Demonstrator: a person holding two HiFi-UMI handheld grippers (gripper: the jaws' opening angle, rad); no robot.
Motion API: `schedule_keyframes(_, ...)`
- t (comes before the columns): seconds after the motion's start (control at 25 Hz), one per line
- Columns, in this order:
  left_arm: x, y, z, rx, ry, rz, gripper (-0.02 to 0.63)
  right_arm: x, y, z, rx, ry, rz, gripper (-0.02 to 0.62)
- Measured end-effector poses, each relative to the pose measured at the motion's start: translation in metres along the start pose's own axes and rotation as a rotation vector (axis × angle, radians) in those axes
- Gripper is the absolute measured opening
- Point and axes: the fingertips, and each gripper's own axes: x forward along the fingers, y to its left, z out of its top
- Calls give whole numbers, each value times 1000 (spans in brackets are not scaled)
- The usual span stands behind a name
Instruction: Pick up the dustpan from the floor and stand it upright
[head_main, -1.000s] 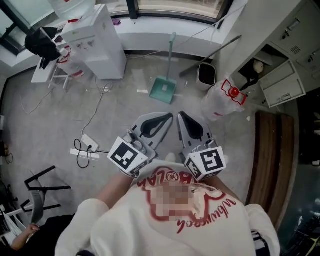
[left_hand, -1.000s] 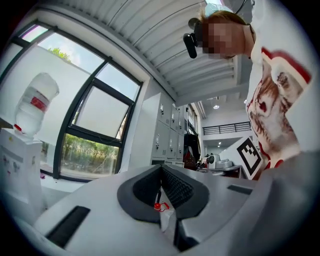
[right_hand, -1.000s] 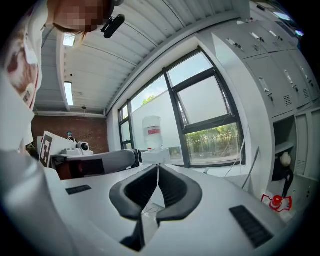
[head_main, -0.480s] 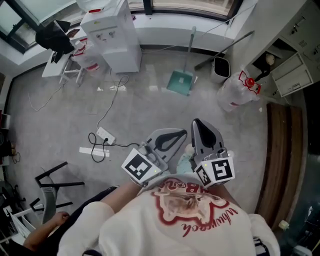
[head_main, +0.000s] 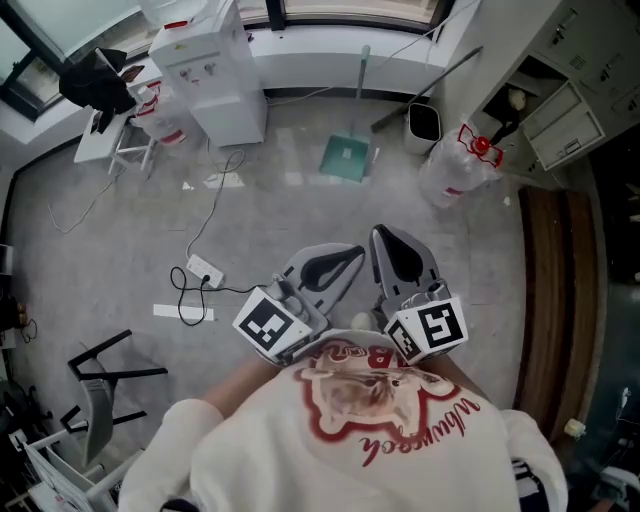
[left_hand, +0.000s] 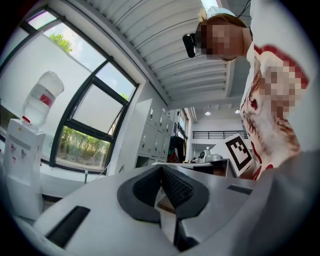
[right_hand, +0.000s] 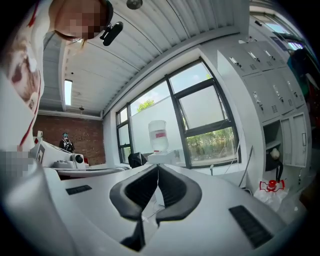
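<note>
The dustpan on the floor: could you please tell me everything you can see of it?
The dustpan has a teal, plastic-looking pan and a long pale handle that runs to the white wall; whether it touches there is unclear. It appears to lie on the grey floor, between the water dispenser and a small dark bin. Nothing else touches it.

The green plastic dustpan (head_main: 347, 158) lies on the grey floor (head_main: 120, 230) between the white water dispenser (head_main: 210, 75) at left and the black bin (head_main: 424, 122) at right; the white power strip (head_main: 205, 270) lies nearer the person.
</note>
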Motion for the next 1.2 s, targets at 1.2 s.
schedule_keyframes(1.2, -24, 12, 7, 52, -23, 96, 20, -3, 28, -7, 6, 7, 93, 25)
